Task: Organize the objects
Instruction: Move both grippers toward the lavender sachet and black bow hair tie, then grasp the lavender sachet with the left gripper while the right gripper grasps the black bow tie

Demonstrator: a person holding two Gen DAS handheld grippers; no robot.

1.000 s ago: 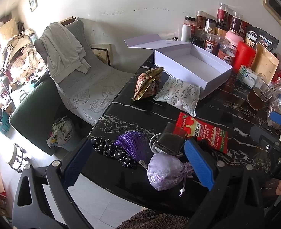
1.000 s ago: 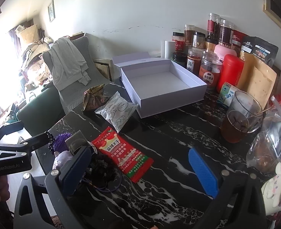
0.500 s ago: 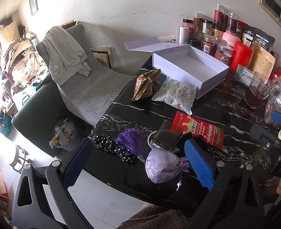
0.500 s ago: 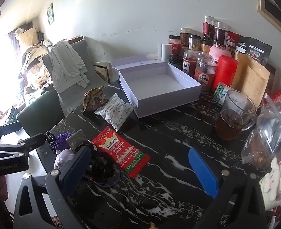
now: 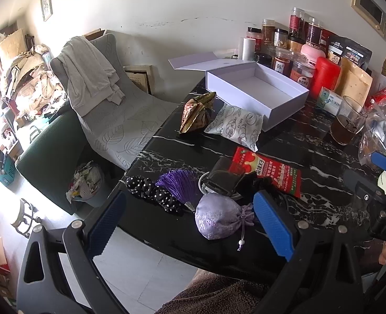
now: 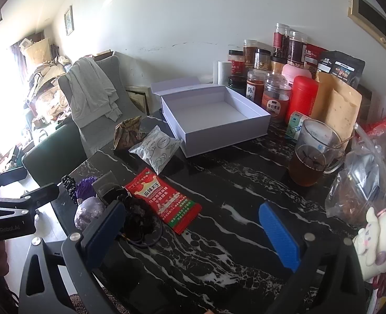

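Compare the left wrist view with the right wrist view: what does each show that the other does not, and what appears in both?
Only the left wrist view shows the wastebasket on the floor beside the table, and the lilac drawstring pouch in full, between the open left gripper fingers.

Only the right wrist view shows the white plush toy nearly whole and the bare marble between the open right gripper fingers.

Both show the empty white box, the red snack packet, the white pastry packet and the glass of tea.
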